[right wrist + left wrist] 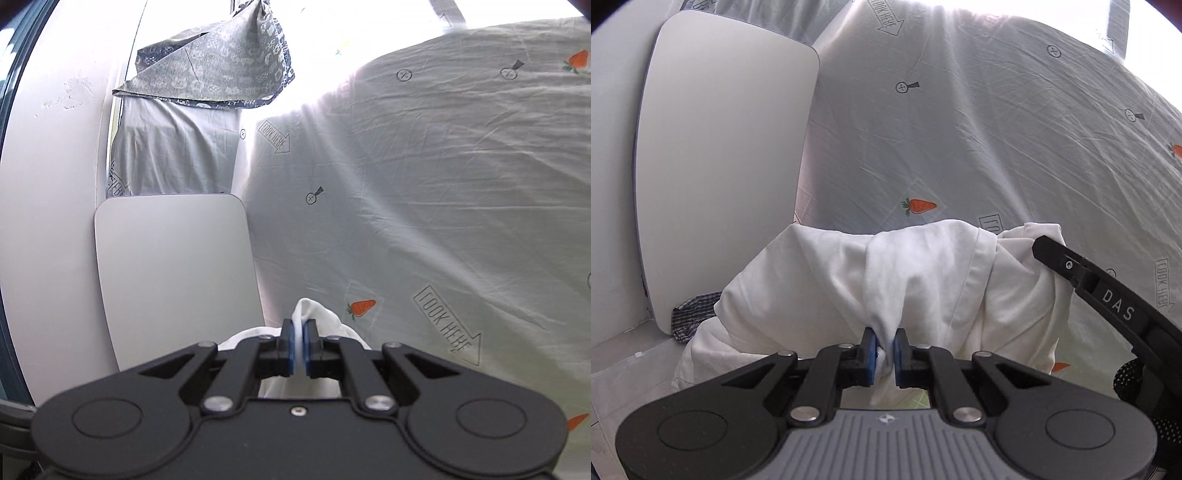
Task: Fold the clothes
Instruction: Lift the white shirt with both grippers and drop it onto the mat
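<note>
Left gripper (885, 349) pinching a bunched white garment (886, 273) above the carrot-print bedsheet (960, 129). Right gripper (297, 349) likewise clamped on white cloth, near the sheet's left edge.

Both wrist cams sit close behind their tools, looking forward and down over the bed sheet (979, 147). Shared: sheet, grey panel (173, 273), white garment (923, 280).

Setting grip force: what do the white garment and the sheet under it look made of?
Garment: soft matte woven cloth, probably cotton; it bunches in fine folds where the left tongs pinch it. Sheet: thin printed fabric, matte, covered in sharp creases. Fibre can't be confirmed.
</note>
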`<state>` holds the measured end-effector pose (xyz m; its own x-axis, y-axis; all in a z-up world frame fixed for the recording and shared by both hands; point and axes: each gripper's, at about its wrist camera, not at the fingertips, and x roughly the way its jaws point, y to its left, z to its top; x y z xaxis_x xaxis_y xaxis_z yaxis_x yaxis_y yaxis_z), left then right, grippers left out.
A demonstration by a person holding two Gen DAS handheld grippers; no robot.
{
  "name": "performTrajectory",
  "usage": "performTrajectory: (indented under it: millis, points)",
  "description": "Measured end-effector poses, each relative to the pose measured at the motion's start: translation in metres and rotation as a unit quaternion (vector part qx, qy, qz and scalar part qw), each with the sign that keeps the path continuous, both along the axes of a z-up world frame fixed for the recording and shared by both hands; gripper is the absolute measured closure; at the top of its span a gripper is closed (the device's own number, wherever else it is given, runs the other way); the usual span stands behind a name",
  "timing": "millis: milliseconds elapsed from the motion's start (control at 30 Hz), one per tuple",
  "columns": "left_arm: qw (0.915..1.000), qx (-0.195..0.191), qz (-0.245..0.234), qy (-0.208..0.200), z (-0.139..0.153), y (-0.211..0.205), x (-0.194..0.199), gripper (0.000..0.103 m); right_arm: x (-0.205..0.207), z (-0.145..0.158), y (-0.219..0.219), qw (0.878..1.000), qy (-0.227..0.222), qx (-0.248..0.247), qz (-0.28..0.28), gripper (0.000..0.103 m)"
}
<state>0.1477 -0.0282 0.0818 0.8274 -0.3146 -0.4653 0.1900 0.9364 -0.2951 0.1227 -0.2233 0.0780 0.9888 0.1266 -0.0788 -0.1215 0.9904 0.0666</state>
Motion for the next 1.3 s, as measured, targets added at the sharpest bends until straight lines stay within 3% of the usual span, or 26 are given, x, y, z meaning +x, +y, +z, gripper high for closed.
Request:
performTrajectory:
  millis: [133,267,367,433,500,567,633,733,967,1167,1300]
  points:
    - [0.9978,0.005,-0.066,0.011,-0.001,-0.031,-0.046,0.094,-0.064,-0.005,-0.032,0.998,0.012,0.003,-0.063,0.098]
    - [0.9889,0.017,-0.139,0.049,-0.028,-0.077,-0.082,0.091,-0.13,-0.033,-0.075,0.988,0.057,0.007,-0.142,0.098]
    - [0.9696,0.059,-0.202,0.125,-0.072,-0.115,-0.099,0.086,-0.168,-0.067,-0.106,0.974,0.116,0.025,-0.195,0.097]
    - [0.9532,0.084,-0.227,0.182,-0.101,-0.129,-0.11,0.086,-0.187,-0.102,-0.128,0.949,0.202,0.047,-0.237,0.097]
    - [0.9403,0.096,-0.226,0.236,-0.124,-0.132,-0.12,0.086,-0.207,-0.144,-0.146,0.907,0.301,0.051,-0.29,0.097]
    - [0.9425,0.089,-0.213,0.242,-0.127,-0.13,-0.123,0.086,-0.234,-0.172,-0.153,0.892,0.327,0.064,-0.306,0.097]
    - [0.9473,0.085,-0.199,0.236,-0.125,-0.128,-0.124,0.083,-0.254,-0.178,-0.16,0.888,0.327,0.081,-0.315,0.096]
    - [0.9546,0.104,-0.174,0.218,-0.122,-0.131,-0.128,0.078,-0.266,-0.175,-0.168,0.891,0.309,0.09,-0.319,0.089]
    - [0.9581,0.124,-0.128,0.225,-0.121,-0.119,-0.128,0.075,-0.252,-0.184,-0.174,0.895,0.316,0.108,-0.297,0.081]
    - [0.9576,0.138,-0.09,0.237,-0.126,-0.097,-0.122,0.071,-0.24,-0.194,-0.163,0.896,0.329,0.109,-0.277,0.067]
    - [0.9544,0.147,-0.071,0.25,-0.135,-0.083,-0.113,0.065,-0.232,-0.203,-0.16,0.889,0.347,0.112,-0.279,0.054]
